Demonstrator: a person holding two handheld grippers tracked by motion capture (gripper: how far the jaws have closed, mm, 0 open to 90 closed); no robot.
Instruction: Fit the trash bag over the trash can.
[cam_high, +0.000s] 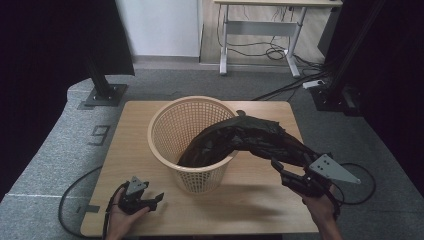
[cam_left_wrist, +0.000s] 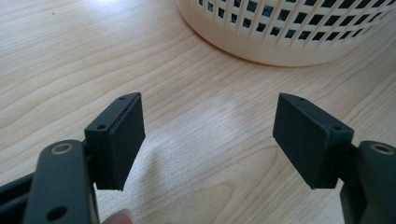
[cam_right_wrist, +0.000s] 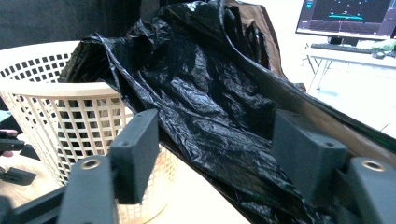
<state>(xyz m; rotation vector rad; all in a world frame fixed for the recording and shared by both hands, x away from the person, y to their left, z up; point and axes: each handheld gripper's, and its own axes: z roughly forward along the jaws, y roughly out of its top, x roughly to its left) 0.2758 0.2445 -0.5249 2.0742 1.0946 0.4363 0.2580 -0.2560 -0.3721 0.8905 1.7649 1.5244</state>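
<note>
A cream lattice waste basket (cam_high: 165, 112) stands in the middle of the wooden table (cam_high: 250, 210). A black plastic bag (cam_high: 240, 135) hangs partly inside it and trails over the rim to the right, off the table top. My right gripper (cam_high: 277, 167) is at the bag's right end. In the right gripper view the jaws (cam_right_wrist: 219, 149) stand wide apart, with the crinkled bag (cam_right_wrist: 201, 93) stretching between and beyond them and no pad pressing on it. My left gripper (cam_high: 159, 200) rests open at the table's front left, with bare wood between its pads (cam_left_wrist: 210, 140).
The basket's wall (cam_left_wrist: 289, 42) rises just ahead of the left gripper. Cables trail from both grippers over the table edges. Beyond the table are grey carpet, a black stand base (cam_high: 102, 95) and a desk frame (cam_high: 260, 35) with loose wires.
</note>
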